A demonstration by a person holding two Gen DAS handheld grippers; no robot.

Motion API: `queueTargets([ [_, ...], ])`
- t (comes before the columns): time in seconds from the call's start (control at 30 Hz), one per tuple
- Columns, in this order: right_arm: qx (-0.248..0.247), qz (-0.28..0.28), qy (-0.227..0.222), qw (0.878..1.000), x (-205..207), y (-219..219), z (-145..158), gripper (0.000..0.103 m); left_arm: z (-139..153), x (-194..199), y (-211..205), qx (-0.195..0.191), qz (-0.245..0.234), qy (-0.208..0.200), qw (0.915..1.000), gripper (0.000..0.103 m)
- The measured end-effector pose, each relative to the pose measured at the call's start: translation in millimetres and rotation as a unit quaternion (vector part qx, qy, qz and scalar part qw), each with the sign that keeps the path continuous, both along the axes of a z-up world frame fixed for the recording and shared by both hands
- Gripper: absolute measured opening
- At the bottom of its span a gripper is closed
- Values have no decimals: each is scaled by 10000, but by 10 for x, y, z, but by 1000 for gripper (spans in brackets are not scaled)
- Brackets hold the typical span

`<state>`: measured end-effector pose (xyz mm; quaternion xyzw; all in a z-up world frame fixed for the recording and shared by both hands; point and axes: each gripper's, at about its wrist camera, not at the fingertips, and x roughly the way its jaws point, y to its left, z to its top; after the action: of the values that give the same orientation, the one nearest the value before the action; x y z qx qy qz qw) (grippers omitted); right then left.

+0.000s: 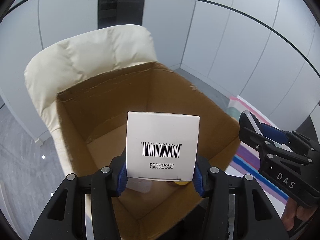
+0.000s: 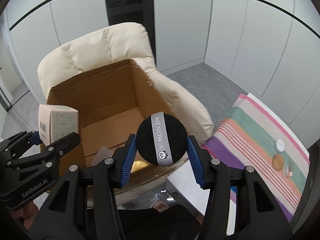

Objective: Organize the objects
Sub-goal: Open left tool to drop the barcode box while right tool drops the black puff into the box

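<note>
Blue-padded jaws of the left gripper [image 1: 161,175] clamp a white carton [image 1: 162,146] by its lower sides; it stands upright, barcode and printed code facing the camera, above the open cardboard box [image 1: 104,108] that sits on a cream padded chair [image 1: 84,54]. Just to its right, the right gripper [image 2: 162,154] holds a round black powder puff [image 2: 162,140] with a grey ribbon reading MENOW X, jaws pressed on its edges, near the box's front rim, beside a striped cloth [image 2: 258,132] on the table.
</note>
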<state>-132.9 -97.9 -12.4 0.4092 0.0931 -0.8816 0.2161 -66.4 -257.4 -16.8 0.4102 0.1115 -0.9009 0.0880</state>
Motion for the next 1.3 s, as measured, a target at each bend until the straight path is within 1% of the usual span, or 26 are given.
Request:
queueTargets([
  [0.03,3,33,2,10000,12,-35,2,53,7,25,-37,-27,30,15,10000,55],
  [0.1,21,113,9,9999,30,-128,4,53,28,81,-88,-127,88,49,9999,62],
  [0.17,25,177,8,9998,47,-218,4,53,57,145,-161,-267,181,110,9994,80],
  [0.2,34,212,10,9998,57,-271,2,53,70,170,-214,-313,257,133,9991,85],
  [0.23,43,238,8,9997,65,-306,-2,53,79,194,-256,-340,329,158,9988,97],
  [0.27,52,271,6,9996,72,-348,-7,53,89,219,-304,-365,415,194,9983,103],
  [0.33,82,330,2,9994,87,-429,-16,53,126,299,-402,-400,630,269,9968,103],
  [0.5,143,446,-30,9989,103,-615,-58,53,113,353,-590,-353,771,183,9962,103],
  [0.67,159,560,-22,9983,127,-729,-65,54,93,378,-666,-306,828,122,9960,103],
  [0.7,172,571,-9,9982,133,-745,-71,57,93,374,-670,-287,832,111,9961,103],
  [0.73,179,570,4,9982,134,-752,-73,70,91,372,-679,-269,841,107,9960,103],
  [0.8,200,512,88,9985,138,-745,-59,87,92,364,-670,-280,847,105,9960,103],
  [0.87,175,482,176,9985,145,-715,-23,88,85,351,-657,-301,842,88,9960,103],
  [0.93,255,411,246,9985,135,-687,-12,89,79,324,-642,-270,838,91,9961,103],
  [1.07,332,289,243,9987,106,-570,-33,91,95,234,-555,-270,773,117,9966,103],
  [1.2,357,94,286,9989,57,-362,-13,96,94,127,-412,-275,654,122,9974,103],
  [1.3,290,-64,259,9992,4,-186,5,96,97,50,-287,-302,546,117,9980,103],
])
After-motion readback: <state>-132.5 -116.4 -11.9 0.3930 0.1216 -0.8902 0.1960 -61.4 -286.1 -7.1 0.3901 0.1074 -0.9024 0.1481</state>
